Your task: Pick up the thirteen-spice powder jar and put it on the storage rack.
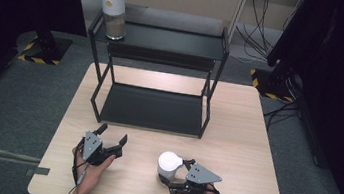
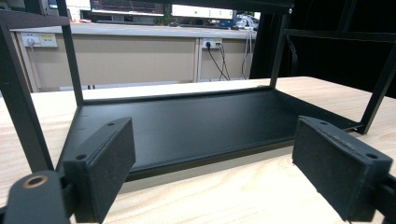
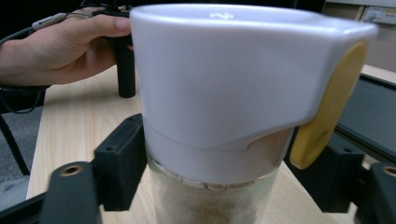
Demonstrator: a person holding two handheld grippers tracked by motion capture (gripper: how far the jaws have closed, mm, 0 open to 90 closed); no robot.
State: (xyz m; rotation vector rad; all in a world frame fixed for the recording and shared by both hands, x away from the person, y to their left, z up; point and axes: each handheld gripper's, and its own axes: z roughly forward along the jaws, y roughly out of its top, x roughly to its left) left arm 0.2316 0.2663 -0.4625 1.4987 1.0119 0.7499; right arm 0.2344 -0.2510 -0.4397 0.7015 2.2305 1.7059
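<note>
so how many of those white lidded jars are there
2. One jar stands at the left end of the black rack's top shelf. The other jar stands on the table near the front edge, between the pads of the right gripper.

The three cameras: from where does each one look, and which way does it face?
High view: sits above the near side of the light wooden table, looking forward and down at the black two-tier metal rack; both hands and each hand-held gripper show.
Left gripper view: rides the left hand-held gripper, facing the rack's lower shelf; its open jaws show.
Right gripper view: rides the right hand-held gripper, closed on the white-lidded glass jar; the other hand shows.
All views share the rack.
</note>
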